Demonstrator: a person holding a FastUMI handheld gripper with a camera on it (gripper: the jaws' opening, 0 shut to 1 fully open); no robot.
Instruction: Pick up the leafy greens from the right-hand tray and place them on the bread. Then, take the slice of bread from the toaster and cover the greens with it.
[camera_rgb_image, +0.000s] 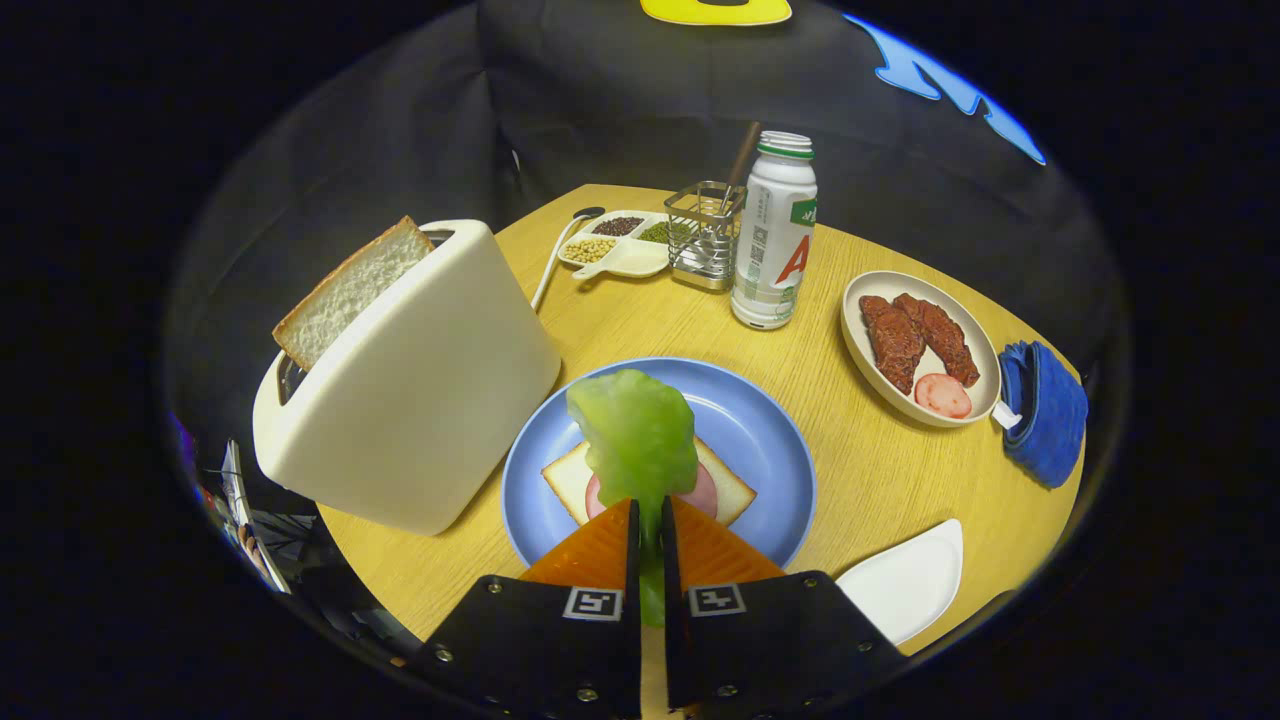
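Gripper (650, 515), both fingers pressed on one leaf of greens (637, 440), which is held over one bread slice (725, 490) with one pink round on the blue plate (770, 430). Left: one toaster (420, 390) with one slice of bread (345, 290) upright in it. Far right: one dish (975, 340) with two dark strips and one pink round; one bottle (772, 235) stands far.

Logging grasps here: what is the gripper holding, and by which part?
The gripper is shut on the green leafy lettuce piece, pinching its lower end.
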